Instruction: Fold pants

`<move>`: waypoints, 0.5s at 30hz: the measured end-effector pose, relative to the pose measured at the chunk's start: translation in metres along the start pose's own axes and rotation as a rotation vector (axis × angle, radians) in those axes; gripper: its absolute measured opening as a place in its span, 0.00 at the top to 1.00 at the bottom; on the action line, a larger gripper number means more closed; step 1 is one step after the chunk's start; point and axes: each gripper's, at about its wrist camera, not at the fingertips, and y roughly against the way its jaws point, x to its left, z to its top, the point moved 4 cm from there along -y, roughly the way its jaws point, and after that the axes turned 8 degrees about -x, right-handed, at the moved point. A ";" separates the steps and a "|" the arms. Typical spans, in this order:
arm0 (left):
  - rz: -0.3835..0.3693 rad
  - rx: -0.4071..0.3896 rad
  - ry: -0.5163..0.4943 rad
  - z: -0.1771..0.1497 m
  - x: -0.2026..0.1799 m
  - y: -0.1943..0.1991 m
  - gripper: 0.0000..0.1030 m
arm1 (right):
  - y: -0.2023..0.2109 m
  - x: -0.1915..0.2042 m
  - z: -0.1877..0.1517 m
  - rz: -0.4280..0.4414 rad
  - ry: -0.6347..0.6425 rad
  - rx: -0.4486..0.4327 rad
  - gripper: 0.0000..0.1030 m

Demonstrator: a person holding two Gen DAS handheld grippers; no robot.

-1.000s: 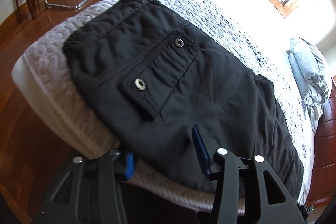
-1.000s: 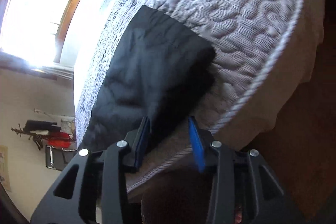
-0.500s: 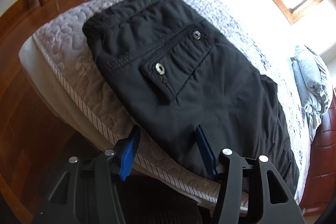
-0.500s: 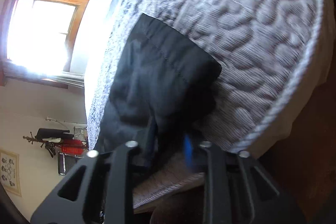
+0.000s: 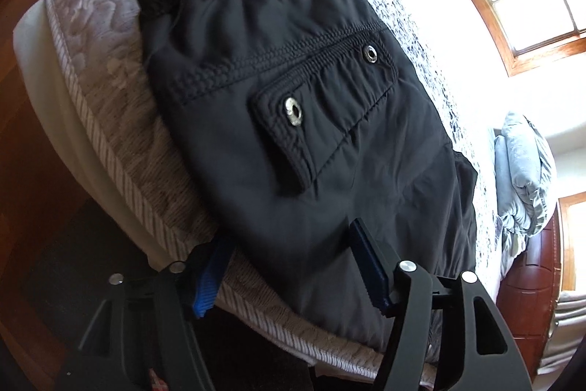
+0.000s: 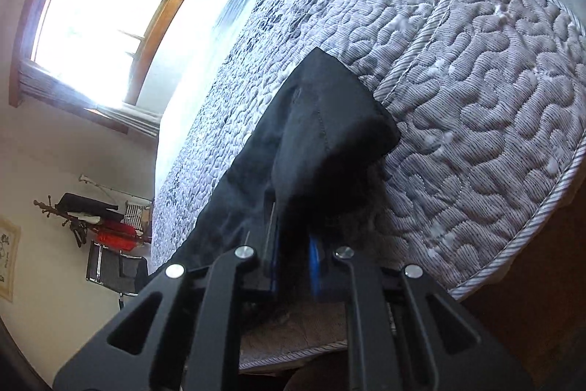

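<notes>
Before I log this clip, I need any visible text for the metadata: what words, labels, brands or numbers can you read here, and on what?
None can be read.
Black pants: no label or brand shows; the two metal snaps carry no marking that can be made out.
Framed picture on the wall: dark marks, too small and blurred to read.
Quilted mattress: pattern only, no tag in view.

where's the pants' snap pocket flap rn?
Left wrist view, centre: the pocket flap lies face-up on the black pants, ahead of the open left tongs, near the quilted mattress edge.
</notes>
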 end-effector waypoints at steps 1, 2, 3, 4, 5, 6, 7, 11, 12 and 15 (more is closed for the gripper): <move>0.011 0.016 -0.003 -0.002 0.002 0.002 0.39 | -0.001 -0.001 -0.001 -0.001 -0.002 0.000 0.89; 0.020 0.026 0.002 -0.004 0.004 0.005 0.40 | -0.001 -0.001 -0.001 -0.005 -0.001 0.002 0.89; 0.020 0.021 0.015 -0.006 0.006 0.008 0.41 | -0.002 -0.002 -0.002 -0.010 0.001 0.004 0.89; 0.015 0.017 0.029 -0.006 0.009 0.010 0.41 | -0.002 -0.002 -0.002 -0.014 0.001 0.006 0.89; 0.013 0.017 0.038 -0.006 0.010 0.010 0.41 | -0.003 -0.002 -0.002 -0.015 0.001 0.007 0.89; 0.015 0.019 0.045 -0.006 0.011 0.008 0.41 | -0.004 -0.003 -0.003 -0.015 0.000 0.007 0.89; 0.015 0.020 0.059 -0.006 0.012 0.005 0.41 | -0.004 -0.003 -0.004 -0.014 -0.003 0.007 0.89; -0.045 -0.024 0.119 0.002 0.007 -0.004 0.41 | -0.005 -0.001 -0.004 -0.009 -0.002 0.004 0.89; -0.044 -0.031 0.133 0.005 0.005 -0.005 0.41 | -0.005 0.000 -0.003 -0.008 -0.004 0.006 0.89; -0.024 -0.040 0.115 0.008 -0.004 -0.004 0.41 | -0.010 0.004 0.001 -0.003 0.004 0.003 0.90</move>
